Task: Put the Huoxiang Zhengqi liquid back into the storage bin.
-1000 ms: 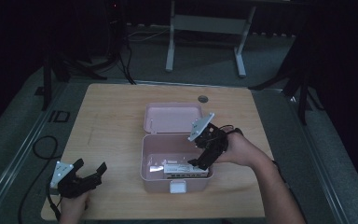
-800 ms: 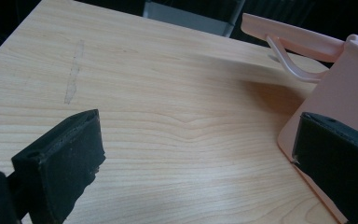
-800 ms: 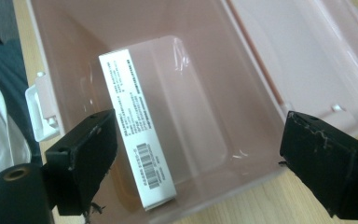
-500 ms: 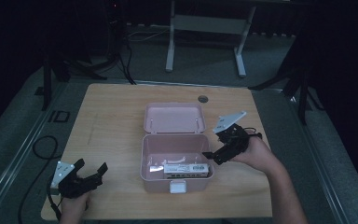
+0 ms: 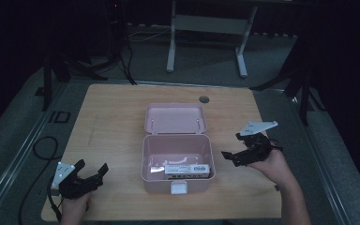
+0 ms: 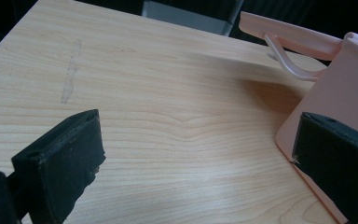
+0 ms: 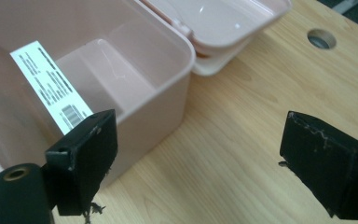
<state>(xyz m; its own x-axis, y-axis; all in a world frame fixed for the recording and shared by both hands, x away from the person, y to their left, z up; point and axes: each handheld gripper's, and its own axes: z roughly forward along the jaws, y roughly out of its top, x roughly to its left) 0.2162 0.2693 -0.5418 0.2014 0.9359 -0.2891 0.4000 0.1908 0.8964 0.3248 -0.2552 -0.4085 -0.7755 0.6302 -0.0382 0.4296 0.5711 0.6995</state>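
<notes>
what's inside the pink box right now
The open pink box holds a flat white labelled item near its front wall, printed with a barcode. What lies beneath that item is covered.

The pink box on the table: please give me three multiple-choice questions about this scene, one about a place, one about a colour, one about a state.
1. Where is the right gripper?
A. inside the box
B. beside the box, on its right
C. on the lid

2. What colour is the box?
A. blue
B. green
C. pink

3. In what state is the lid?
A. open, laid back behind the box
C. shut on the box
B. taken off and held by the left gripper

Answers:
1 B, since in the high view the gripper hangs over the table, apart from the box wall.
2 C, as every view shows pink plastic.
3 A, because the inside with its white label is open to view.
</notes>
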